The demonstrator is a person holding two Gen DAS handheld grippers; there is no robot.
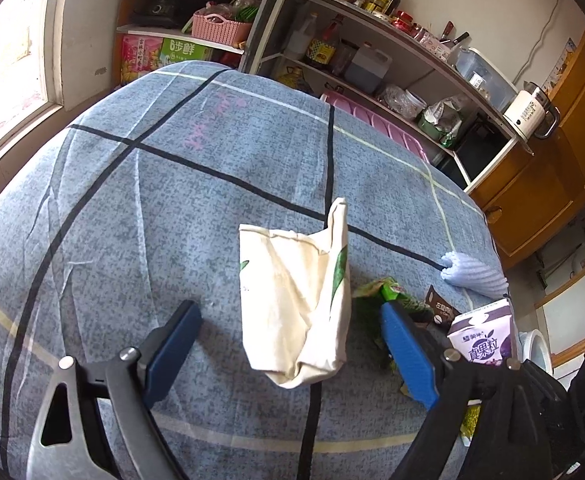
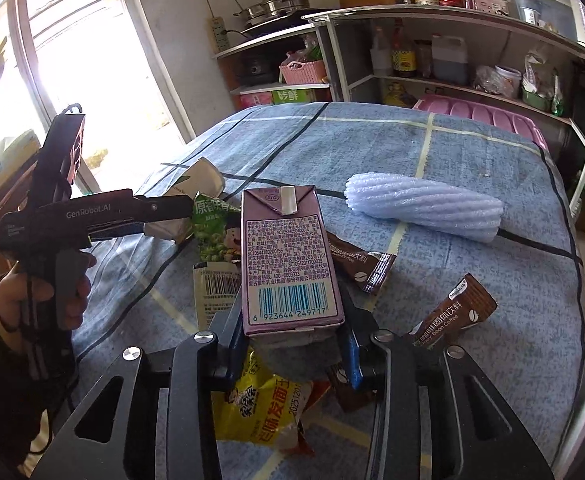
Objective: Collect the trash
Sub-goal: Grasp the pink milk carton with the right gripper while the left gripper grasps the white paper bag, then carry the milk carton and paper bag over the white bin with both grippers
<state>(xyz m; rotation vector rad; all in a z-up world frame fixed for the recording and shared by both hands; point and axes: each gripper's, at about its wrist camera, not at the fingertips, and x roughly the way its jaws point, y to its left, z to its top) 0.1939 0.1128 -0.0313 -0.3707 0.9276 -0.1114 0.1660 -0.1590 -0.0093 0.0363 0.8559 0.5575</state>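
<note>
Here we have the right gripper closed round the base of the purple milk carton, its blue pads pressed against the carton's two sides, so the carton stands upright in our grip above the litter. Our left gripper stands wide open with nothing between its pads; the cream paper cup, crumpled and with its mouth gaping, sits in the gap without touching either finger.

Outward from the carton, the green pea snack wrapper lies just beside it on the left, a yellow noodle packet lies under our right jaws, and two brown coffee sachets lie to the right. The white foam sleeve rests further off toward the bed's right edge. All of it lies on the blue checked bedcover, bunched near the edge closest to us.

We judge the step in hand to be the pick of the carton, secured but not yet carried anywhere. No bin or bag shows clearly in either view, so we cannot say where it should go. The next move calls for lifting the carton clear without dragging the wrappers, while the left closes on the cup gently enough not to crush it flat.
</note>
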